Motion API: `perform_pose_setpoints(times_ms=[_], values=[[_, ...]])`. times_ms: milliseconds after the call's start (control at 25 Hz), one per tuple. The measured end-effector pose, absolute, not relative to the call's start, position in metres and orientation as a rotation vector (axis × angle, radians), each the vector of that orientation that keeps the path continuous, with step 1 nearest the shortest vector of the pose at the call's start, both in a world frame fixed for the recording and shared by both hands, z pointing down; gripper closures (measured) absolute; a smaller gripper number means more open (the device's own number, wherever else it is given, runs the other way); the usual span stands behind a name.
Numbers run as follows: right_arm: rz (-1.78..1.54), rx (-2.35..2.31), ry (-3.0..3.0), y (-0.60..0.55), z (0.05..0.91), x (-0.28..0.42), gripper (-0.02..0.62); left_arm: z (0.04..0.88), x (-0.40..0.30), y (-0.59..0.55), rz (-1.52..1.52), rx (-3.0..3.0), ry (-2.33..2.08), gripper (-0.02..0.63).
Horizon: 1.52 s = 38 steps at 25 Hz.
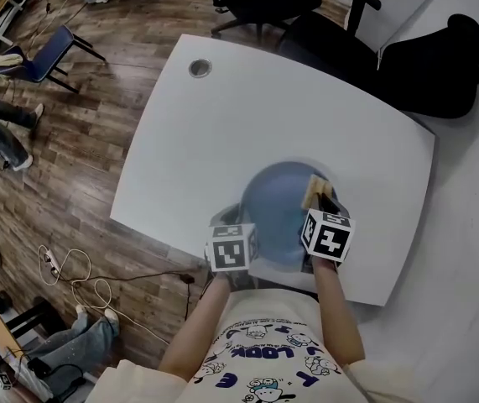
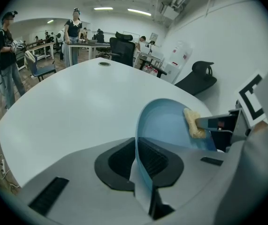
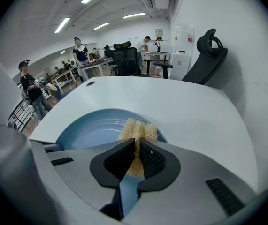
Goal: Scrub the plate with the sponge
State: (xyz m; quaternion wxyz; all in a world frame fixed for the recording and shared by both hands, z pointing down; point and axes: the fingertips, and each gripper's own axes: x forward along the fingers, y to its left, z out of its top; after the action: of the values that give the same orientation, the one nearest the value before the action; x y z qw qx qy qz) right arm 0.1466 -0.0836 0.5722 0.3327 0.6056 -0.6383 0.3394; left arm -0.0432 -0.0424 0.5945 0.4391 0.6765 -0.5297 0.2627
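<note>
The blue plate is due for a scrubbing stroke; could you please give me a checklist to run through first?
1. Left gripper shut on the rim of the plate: ok.
2. Right gripper shut on the sponge: ok.
3. Sponge touching the plate's inner face: ok, near the far rim.
4. Plate well in from the near edge of the table: not ok, it sits close to that edge.
5. Plate lying flat on the table: cannot tell.
</note>
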Motion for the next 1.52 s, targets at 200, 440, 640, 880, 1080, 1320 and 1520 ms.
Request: perform_pose_setpoints(times_ms=[200,440,640,880,1080,1320,1520], values=[[0.976,1.594,-1.632,-0.091,0.576,0.148,0.549,0.593,-0.041,-0.043,0.663,1.691,-1.291,0.577],[0.980,1.583,-1.606,-0.098,0.576,0.144,0.550,0.595,-0.041,-0.041,0.676,1.706,-1.281,0.577],[0.964,1.522,-1.640,-0.108,0.578,0.133,0.549,0.593,-0.038,-0.042,0.679,1.708,-1.262,0.577],[0.934,1.370,-1.765,-0.119,0.579,0.094,0.550,0.592,-0.038,-0.043,0.684,1.704,-1.256,0.575],[0.908,1.227,-1.839,-0.117,0.582,0.055,0.550,0.594,-0.037,-0.041,0.684,1.688,-1.263,0.575],[0.913,1.151,-1.887,-0.109,0.588,0.036,0.550,0.594,-0.038,-0.042,0.677,1.691,-1.264,0.575],[0.944,1.081,-1.919,-0.105,0.583,0.026,0.550,0.590,-0.039,-0.043,0.677,1.694,-1.264,0.575]])
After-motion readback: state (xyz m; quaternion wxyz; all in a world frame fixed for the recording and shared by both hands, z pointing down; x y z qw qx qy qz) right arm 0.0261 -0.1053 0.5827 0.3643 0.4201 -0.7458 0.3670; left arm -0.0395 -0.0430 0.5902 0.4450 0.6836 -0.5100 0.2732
